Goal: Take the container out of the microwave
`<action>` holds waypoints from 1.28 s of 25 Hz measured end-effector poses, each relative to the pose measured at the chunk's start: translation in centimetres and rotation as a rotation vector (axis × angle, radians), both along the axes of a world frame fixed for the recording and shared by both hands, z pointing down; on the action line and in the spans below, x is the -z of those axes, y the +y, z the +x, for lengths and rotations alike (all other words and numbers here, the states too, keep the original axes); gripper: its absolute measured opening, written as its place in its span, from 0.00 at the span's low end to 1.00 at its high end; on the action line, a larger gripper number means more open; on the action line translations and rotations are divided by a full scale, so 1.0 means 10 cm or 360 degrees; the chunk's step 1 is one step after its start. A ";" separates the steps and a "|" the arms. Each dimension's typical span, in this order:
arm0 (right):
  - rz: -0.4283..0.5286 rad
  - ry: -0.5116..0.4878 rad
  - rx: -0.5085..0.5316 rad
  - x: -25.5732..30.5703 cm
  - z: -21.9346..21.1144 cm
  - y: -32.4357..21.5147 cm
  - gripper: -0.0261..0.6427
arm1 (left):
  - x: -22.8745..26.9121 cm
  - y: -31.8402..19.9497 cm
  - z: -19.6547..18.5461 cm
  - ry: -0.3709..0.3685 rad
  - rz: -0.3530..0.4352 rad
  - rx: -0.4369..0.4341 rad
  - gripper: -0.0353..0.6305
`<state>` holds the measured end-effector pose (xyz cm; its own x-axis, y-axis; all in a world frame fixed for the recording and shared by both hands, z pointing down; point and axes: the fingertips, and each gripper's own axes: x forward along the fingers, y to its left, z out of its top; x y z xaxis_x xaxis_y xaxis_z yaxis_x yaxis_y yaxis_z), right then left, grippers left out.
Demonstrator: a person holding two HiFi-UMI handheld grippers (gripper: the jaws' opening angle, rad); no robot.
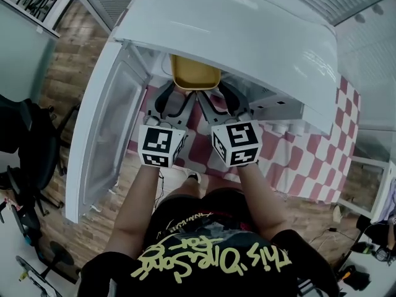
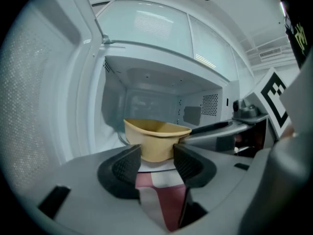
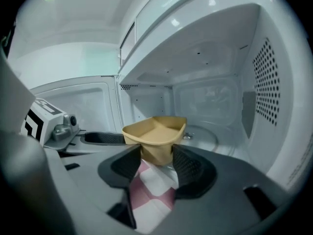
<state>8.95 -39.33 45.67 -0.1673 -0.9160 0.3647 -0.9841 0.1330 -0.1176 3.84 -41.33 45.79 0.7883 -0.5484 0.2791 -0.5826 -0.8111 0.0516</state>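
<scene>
the yellow container is at the mouth of the open white microwave, just past its front edge. the left gripper and the right gripper reach in side by side, each with its jaws spread wide and pressed against the container's lower sides.

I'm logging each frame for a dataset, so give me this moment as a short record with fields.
microwave: white, door swung open at the left
container: yellow, looks empty, at the cavity's mouth
left claw: jaws closed on the container's sides
right claw: likewise, jaws closed on the container
underneath: pink-and-white checked cloth
</scene>
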 end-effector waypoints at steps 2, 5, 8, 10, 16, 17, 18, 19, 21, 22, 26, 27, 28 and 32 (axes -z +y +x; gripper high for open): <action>0.0001 -0.0014 -0.0005 0.02 -0.03 0.06 0.35 | 0.02 0.06 -0.03 -0.0004 -0.0014 0.0005 0.37; 0.0004 -0.0032 0.0010 0.03 -0.10 0.14 0.35 | 0.04 0.14 -0.10 -0.0028 -0.0013 0.0008 0.37; 0.0011 -0.0058 0.0017 0.05 -0.15 0.25 0.35 | 0.07 0.25 -0.15 -0.0030 -0.0024 0.0009 0.37; 0.0030 -0.0060 0.0014 0.12 -0.18 0.34 0.35 | 0.14 0.34 -0.18 -0.0014 -0.0025 0.0017 0.37; 0.0041 -0.0009 0.0034 0.23 -0.22 0.52 0.35 | 0.23 0.53 -0.22 -0.0033 -0.0024 0.0037 0.37; 0.0047 -0.0003 0.0037 0.24 -0.23 0.55 0.35 | 0.24 0.56 -0.23 -0.0041 -0.0022 0.0041 0.37; 0.0051 -0.0001 0.0041 0.25 -0.25 0.58 0.35 | 0.25 0.59 -0.25 -0.0048 -0.0019 0.0043 0.37; 0.0052 -0.0003 0.0044 0.26 -0.26 0.61 0.35 | 0.26 0.62 -0.26 -0.0053 -0.0017 0.0044 0.37; 0.0048 -0.0005 0.0051 0.28 -0.30 0.66 0.35 | 0.28 0.67 -0.30 -0.0056 -0.0019 0.0049 0.37; 0.0045 -0.0003 0.0056 0.28 -0.32 0.69 0.35 | 0.29 0.70 -0.32 -0.0055 -0.0024 0.0055 0.37; 0.0046 -0.0004 0.0088 0.32 -0.35 0.80 0.34 | 0.33 0.81 -0.36 -0.0051 -0.0022 0.0071 0.37; 0.0051 -0.0006 0.0094 0.33 -0.35 0.82 0.34 | 0.34 0.84 -0.36 -0.0053 -0.0012 0.0074 0.37; 0.0056 -0.0006 0.0099 0.34 -0.35 0.86 0.34 | 0.35 0.87 -0.36 -0.0056 -0.0007 0.0080 0.37; 0.0053 -0.0017 0.0128 0.35 -0.36 1.03 0.34 | 0.36 1.06 -0.37 -0.0075 -0.0014 0.0108 0.37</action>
<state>5.36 -29.04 42.21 -0.2447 -0.9111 0.3318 -0.9688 0.2156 -0.1224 0.14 -30.77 42.20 0.7352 -0.5976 0.3200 -0.6382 -0.7693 0.0295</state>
